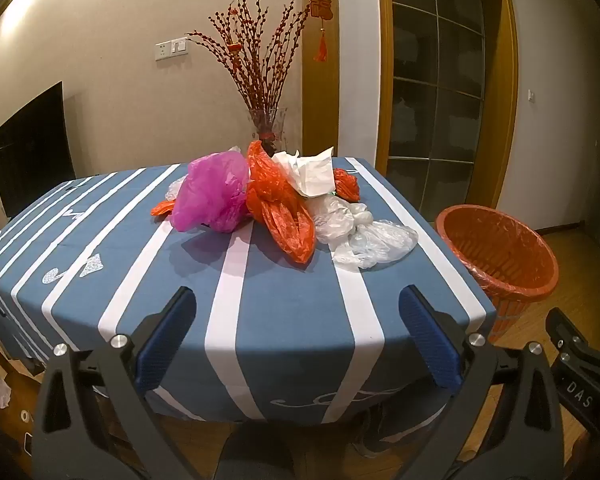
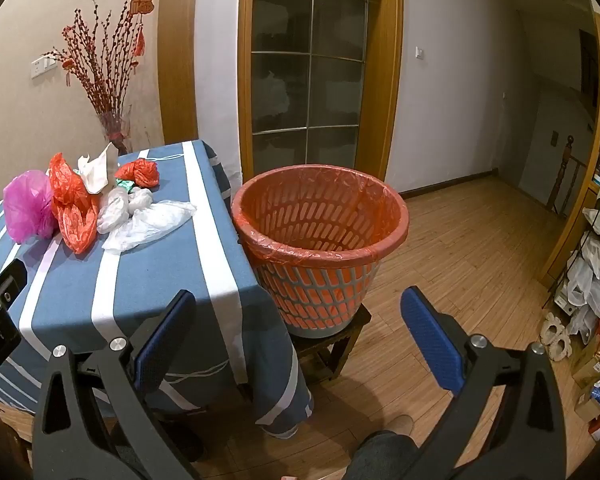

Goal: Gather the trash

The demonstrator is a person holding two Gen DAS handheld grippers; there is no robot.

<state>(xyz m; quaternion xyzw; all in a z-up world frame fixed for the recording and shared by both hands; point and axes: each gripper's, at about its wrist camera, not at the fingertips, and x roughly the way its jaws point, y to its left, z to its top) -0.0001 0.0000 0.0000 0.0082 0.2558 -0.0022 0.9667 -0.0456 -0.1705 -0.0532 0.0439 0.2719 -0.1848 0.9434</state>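
Two hand-held grippers at the near edge of a worktop (image 1: 284, 288) draped in a blue cloth with white stripes. The left gripper (image 1: 296, 320) has its jaws spread wide with nothing between them; it is aimed at a heap of trash lying well ahead of it on the far half of the worktop. From left to right ahead of this gripper the heap comprises a magenta plastic bag (image 1: 212, 196), a crumpled orange plastic bag (image 1: 280, 208), a wad of white tissue paper (image 1: 310, 174) resting on top, a smaller orange bag (image 1: 346, 184) behind, and clear white plastic bags (image 1: 364, 236) nearest the right edge. A glass vase of red branches (image 1: 260, 80) stands behind the heap.

The right gripper (image 2: 298, 320) is likewise spread and empty. It faces a slatted wastebasket (image 2: 320, 240) lined with an orange bag, just ahead of it and raised on a small dark stool (image 2: 336, 340) so that its rim stands level with and against the worktop edge, probably to shorten the transfer. From this gripper the trash lies ahead and to the left, well apart. No item is yet grasped; the wide jaws likely suit the bulky, yielding bags.
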